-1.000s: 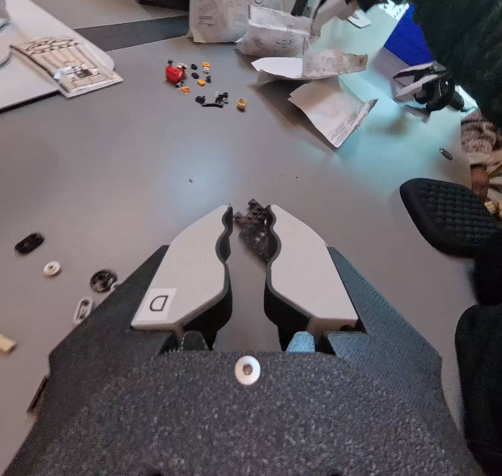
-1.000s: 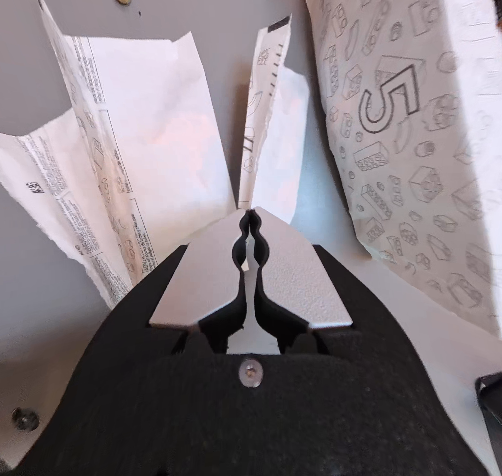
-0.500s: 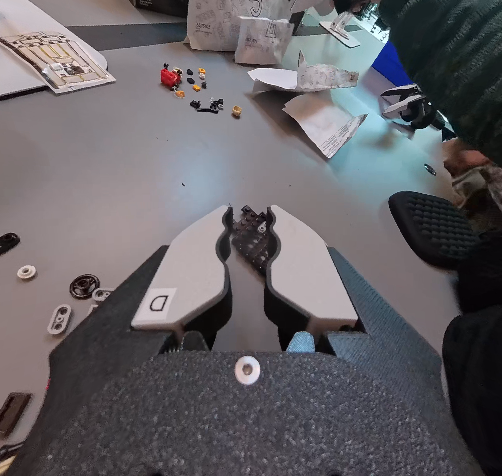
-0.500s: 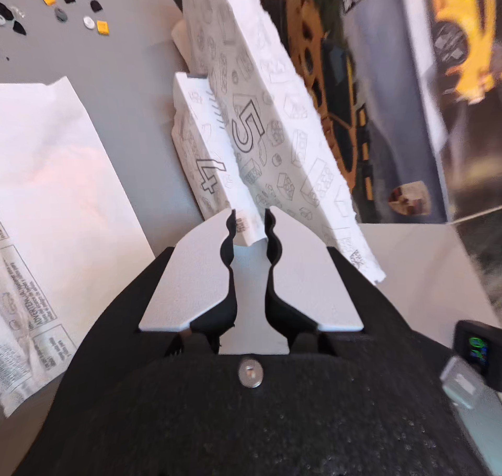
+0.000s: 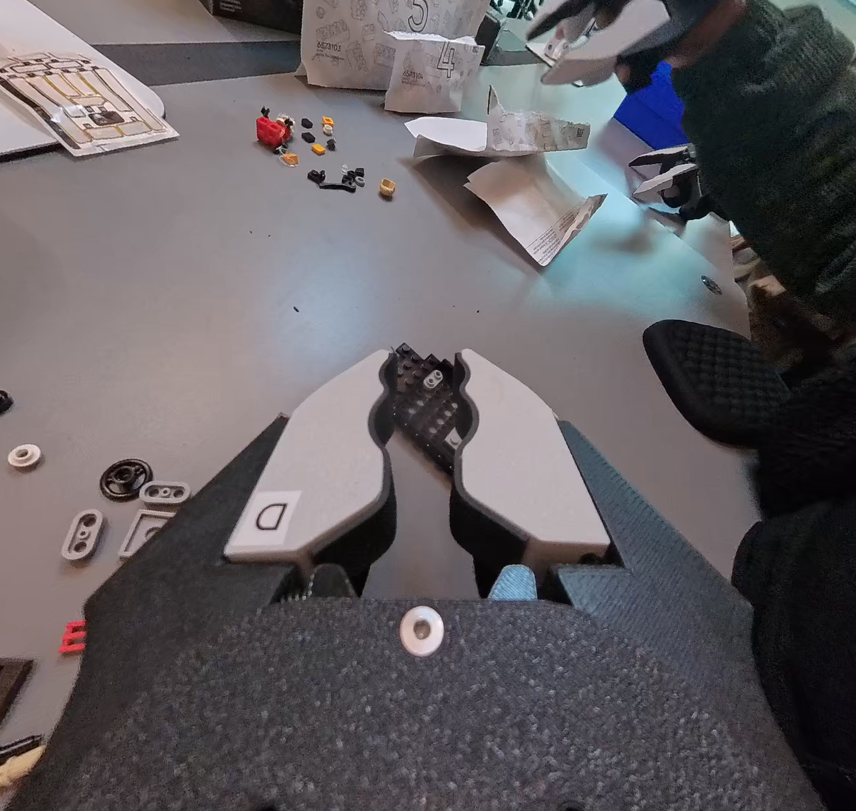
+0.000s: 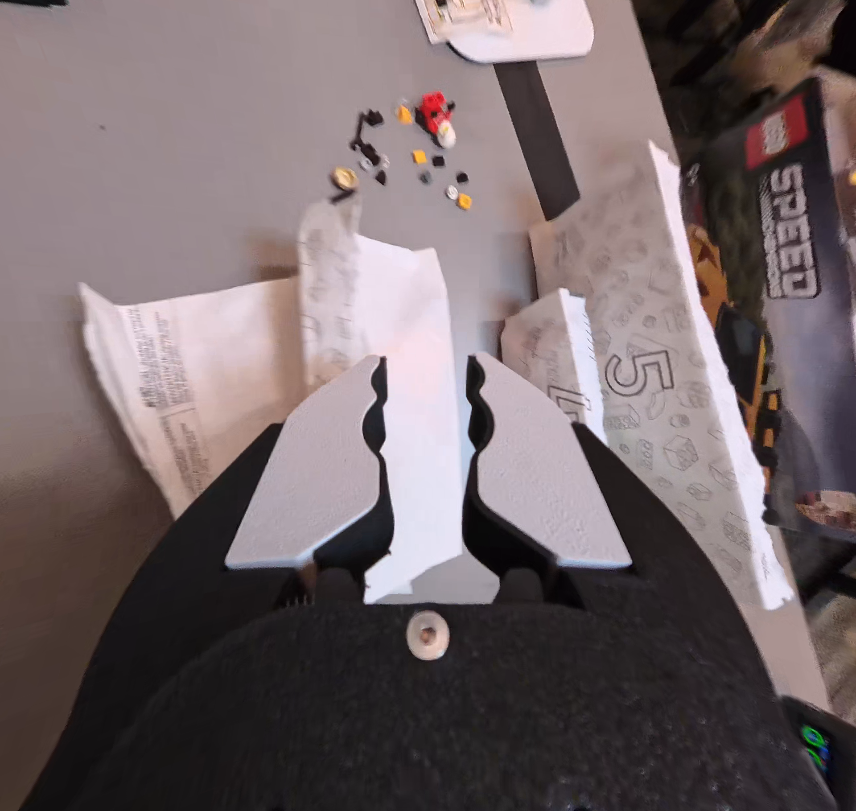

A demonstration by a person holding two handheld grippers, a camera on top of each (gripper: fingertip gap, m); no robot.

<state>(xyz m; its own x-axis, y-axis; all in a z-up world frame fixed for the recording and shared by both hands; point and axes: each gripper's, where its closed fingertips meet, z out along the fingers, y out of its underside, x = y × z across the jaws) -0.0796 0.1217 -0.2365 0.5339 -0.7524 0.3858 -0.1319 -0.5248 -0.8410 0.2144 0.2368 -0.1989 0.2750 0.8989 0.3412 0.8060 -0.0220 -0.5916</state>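
Left wrist view: claw (image 5: 424, 362) clamps a black, apparently studded brick assembly (image 5: 424, 399).

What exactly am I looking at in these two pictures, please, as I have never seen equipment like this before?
A person holds two hand-held grippers, each with a camera looking along its two fingers. The left gripper pinches a black studded brick assembly above a grey table. The right gripper is open, holding nothing, over a torn white paper bag. Also on the table are a scatter of small bricks, two upright numbered paper bags, and grey and black loose parts.
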